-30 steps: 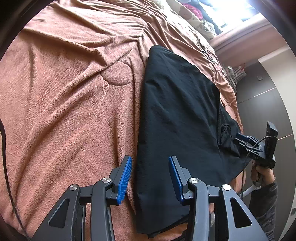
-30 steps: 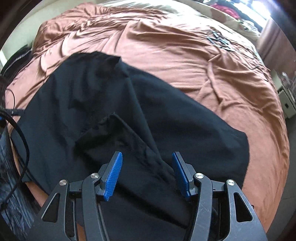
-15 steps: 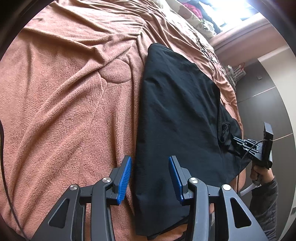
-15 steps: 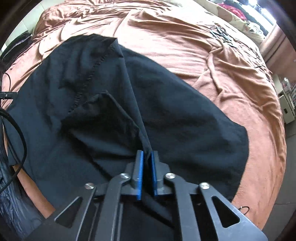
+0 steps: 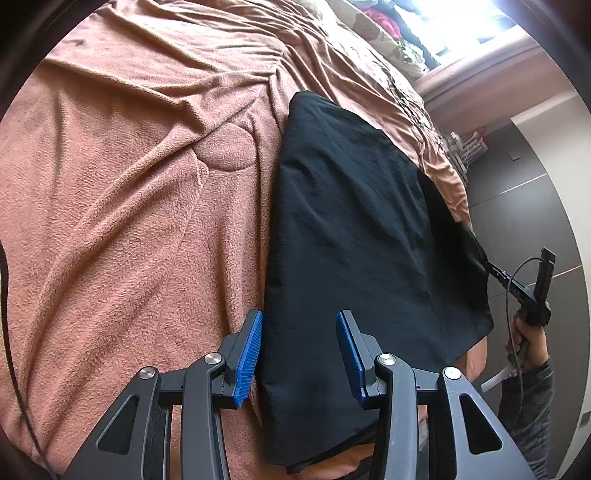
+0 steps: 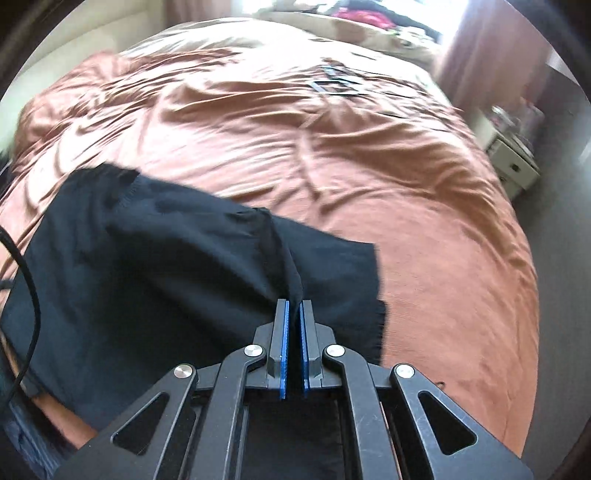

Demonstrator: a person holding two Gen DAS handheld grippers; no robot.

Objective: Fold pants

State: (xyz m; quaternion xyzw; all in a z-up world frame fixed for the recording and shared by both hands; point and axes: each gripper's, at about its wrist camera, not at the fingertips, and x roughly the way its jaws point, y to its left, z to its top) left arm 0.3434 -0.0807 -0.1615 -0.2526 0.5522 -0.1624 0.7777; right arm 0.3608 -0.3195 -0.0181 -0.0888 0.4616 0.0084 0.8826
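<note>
Starting at the left of my left-hand view: a thin dark cable (image 5: 7, 354) runs down the frame edge, over the rust-brown bedspread (image 5: 122, 221), which lies rumpled, with a round raised patch (image 5: 229, 149) pressed into its nap near the middle. Next, my left gripper (image 5: 299, 356): jaws standing partly apart, blue pads bare, nothing between them; the left pad sits just above the near left edge of the pants, not pressing it. Next, the black pants (image 5: 354, 229): spread flat along the bedspread, running away from me, the near end reaching past the bed's edge. At the far right of that view, my right gripper (image 5: 493, 271): fingertips at the pants' right margin, cloth drawn toward them; behind it my hand (image 5: 526, 341) on the grip and a grey sleeve (image 5: 532, 406). Beyond, at the head of the bed, a heap of patterned bedding and clothes (image 5: 388, 33) under a bright window. In my right-hand view, left to right: a black cable (image 6: 26, 295); the pants (image 6: 147, 280), bunched and lifted into a ridge; my right gripper (image 6: 294, 306), blue pads closed together on a pinched fold of the pants that rises from them; bare bedspread (image 6: 424, 221); a pale bedside cabinet (image 6: 513, 166) against the wall. This view is blurred.
</note>
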